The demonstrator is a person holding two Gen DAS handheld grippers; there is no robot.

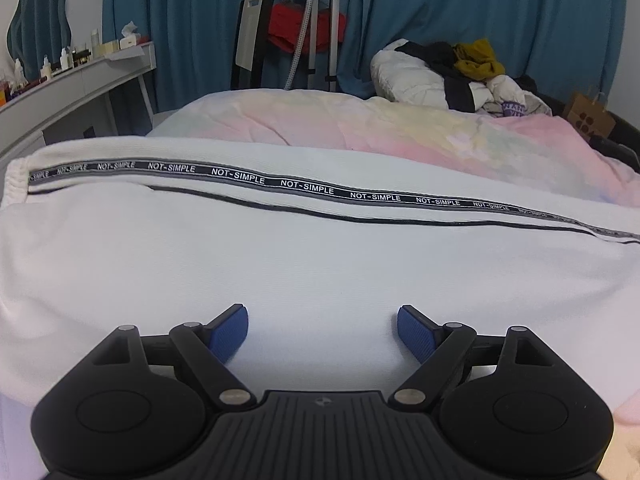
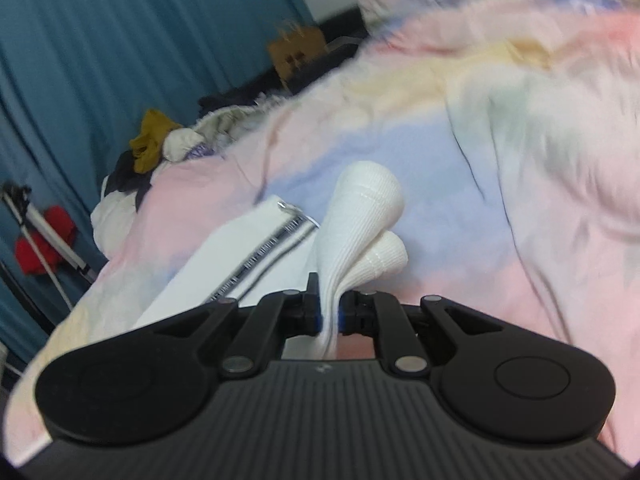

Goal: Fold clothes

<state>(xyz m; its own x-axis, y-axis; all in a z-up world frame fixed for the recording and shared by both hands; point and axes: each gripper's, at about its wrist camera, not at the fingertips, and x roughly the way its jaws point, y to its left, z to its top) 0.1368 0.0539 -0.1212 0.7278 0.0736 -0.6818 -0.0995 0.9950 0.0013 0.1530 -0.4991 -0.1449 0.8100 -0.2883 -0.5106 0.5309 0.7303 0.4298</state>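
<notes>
Clamped tight is the right gripper, and a bunch of white ribbed cuffs is pinched between its two fingers. Two rounded cuff ends are seen sticking up past the fingertips, side by side. Just beside them, to the left, the rest of the white pants is laid flat, and a black stripe with writing is seen running along the leg. The pants are spread on a bed cover of soft pink, blue and yellow. The right view is a bit blurry, so small things cannot be told there. Held wide apart is the left gripper, and nothing is held between its blue pads. It is kept low over the white cloth, near the middle of the pants, with the black stripe well ahead of it. Farther off, a pile of other clothes is seen at the far end of the bed, in front of blue curtains. The step in hand seems to be folding the cuff end over. To do it well, both cuffs should be kept together in the grip, the cloth should be lifted gently so it is not dragged, and the middle should be pressed down by the open gripper so a straight fold is made.
</notes>
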